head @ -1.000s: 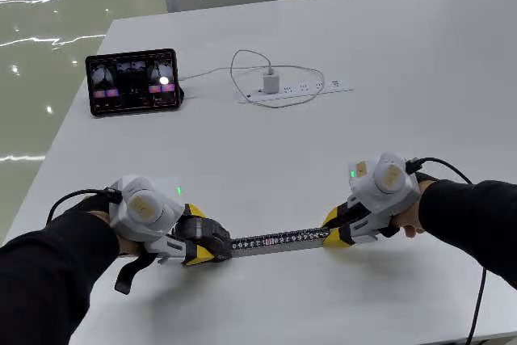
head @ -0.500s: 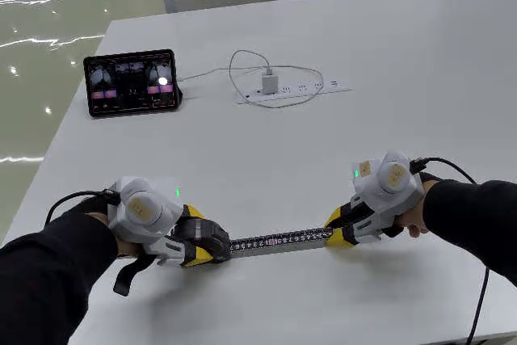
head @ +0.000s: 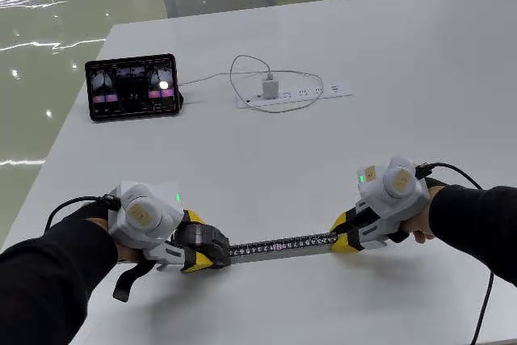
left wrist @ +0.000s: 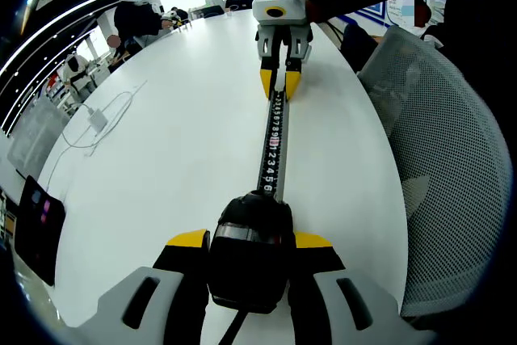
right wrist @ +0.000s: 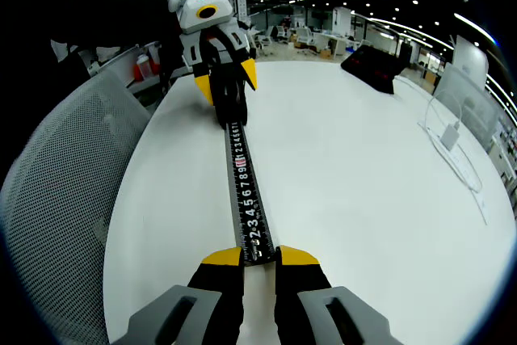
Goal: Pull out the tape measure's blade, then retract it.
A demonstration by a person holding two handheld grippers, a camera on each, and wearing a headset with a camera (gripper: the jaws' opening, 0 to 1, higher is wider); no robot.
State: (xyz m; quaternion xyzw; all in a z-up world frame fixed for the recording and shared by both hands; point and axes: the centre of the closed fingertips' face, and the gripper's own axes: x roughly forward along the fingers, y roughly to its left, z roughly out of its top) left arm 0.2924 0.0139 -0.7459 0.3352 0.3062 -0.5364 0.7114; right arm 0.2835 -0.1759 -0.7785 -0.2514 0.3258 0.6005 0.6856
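Observation:
The tape measure's black case (head: 203, 244) (left wrist: 249, 248) rests near the white table's front edge, with my left gripper (head: 194, 255) (left wrist: 252, 241) shut on it. Its blade (head: 279, 245) (left wrist: 271, 147) (right wrist: 244, 191), dark with white numbers, lies stretched flat to the right. My right gripper (head: 342, 237) (right wrist: 259, 258) is shut on the blade's end. In the left gripper view the right gripper (left wrist: 277, 84) sits at the far end of the blade. In the right gripper view the left gripper (right wrist: 229, 78) holds the case (right wrist: 227, 89) at the far end.
At the back left of the table (head: 388, 70) stands a tablet (head: 132, 86) with a lit screen. A power strip (head: 299, 91) with a white charger and looped cable (head: 271, 86) lies behind the middle. A grey mesh chair (left wrist: 452, 167) (right wrist: 65, 191) stands off the table's front edge.
My right gripper has drawn the blade's end farther right, so more blade shows between the grippers. The left gripper still holds the case in place.

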